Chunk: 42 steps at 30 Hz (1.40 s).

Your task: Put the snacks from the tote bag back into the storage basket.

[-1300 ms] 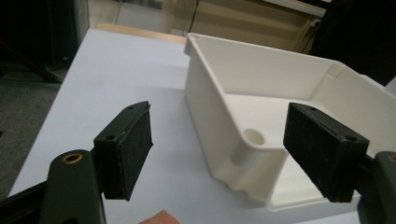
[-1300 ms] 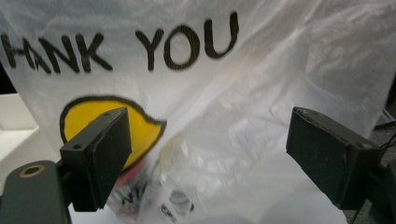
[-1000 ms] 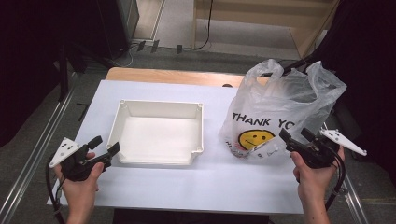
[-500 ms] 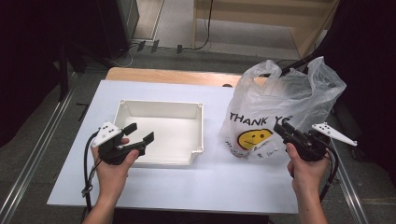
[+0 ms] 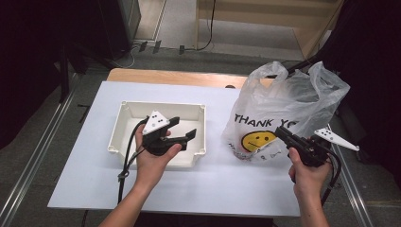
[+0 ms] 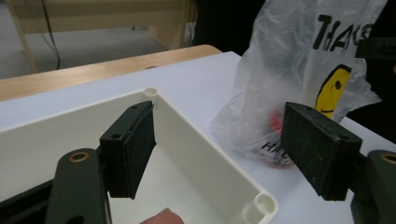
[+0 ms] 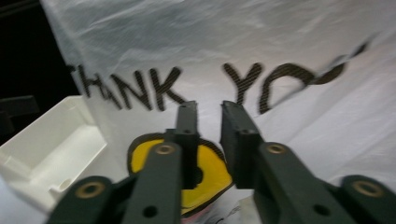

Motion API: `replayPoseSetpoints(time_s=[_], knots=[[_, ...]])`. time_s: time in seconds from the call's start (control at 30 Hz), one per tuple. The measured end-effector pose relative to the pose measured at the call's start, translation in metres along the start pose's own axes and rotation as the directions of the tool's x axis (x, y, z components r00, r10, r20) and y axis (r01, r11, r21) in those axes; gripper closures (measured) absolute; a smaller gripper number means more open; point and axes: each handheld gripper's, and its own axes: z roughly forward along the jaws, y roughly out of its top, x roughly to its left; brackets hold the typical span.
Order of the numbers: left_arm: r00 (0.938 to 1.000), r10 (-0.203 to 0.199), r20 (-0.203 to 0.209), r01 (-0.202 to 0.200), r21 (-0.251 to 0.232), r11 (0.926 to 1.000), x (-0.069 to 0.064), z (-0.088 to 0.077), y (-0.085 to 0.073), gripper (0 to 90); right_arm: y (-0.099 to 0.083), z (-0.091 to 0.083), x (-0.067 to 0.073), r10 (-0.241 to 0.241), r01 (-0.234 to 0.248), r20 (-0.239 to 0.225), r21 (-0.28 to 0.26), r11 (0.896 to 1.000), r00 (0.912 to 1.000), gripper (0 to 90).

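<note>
Plastic bag (image 5: 288, 113) stood right of white tray (image 5: 124, 126), red item inside near base.
Right gripper (image 5: 283, 135) at bag front; jaws just closing, narrow gap left, film pinch unconfirmed.
Left gripper (image 5: 184, 128) above tray, jaws wide, empty, aimed bagward, likely to assist.

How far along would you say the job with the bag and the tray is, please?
Early. Done: nothing has left the bag; the tray is empty. In hand: the right gripper has just been closing at the bag's front, the grip unclear; the left gripper, open, hovers over the tray. Left: probably emptying the bag.
</note>
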Motion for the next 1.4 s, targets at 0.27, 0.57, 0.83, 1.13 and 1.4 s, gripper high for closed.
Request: replayPoseSetpoints(time_s=[0.27,0.57,0.83,1.13,1.4], knots=[[0.9977,0.041,0.053,-0.042,0.013,0.9990,-0.025,0.030,0.015,26.4,0.007,-0.003,-0.005,0.024,-0.024,0.141,-0.007,1.000,0.9898,14.6],[0.9935,0.062,0.096,-0.063,0.008,0.9980,-0.041,0.057,0.036,25.3,0.020,0.005,-0.015,0.096,-0.092,0.079,-0.054,0.994,0.9923,16.3],[0.9827,0.104,0.153,-0.105,-0.003,0.9945,-0.060,0.074,0.052,24.4,0.013,0.013,-0.008,0.032,-0.034,-0.079,-0.025,0.999,0.9964,71.0],[0.9783,0.123,0.166,-0.120,-0.027,0.9924,-0.075,0.085,0.061,27.7,-0.005,0.029,-0.003,0.060,-0.051,-0.158,0.061,0.997,0.9856,90.0],[0.9853,0.112,0.129,-0.106,-0.054,0.9929,-0.081,0.090,0.068,52.3,-0.029,0.042,0.015,-0.018,0.048,-0.184,0.162,0.986,0.9827,90.0]])
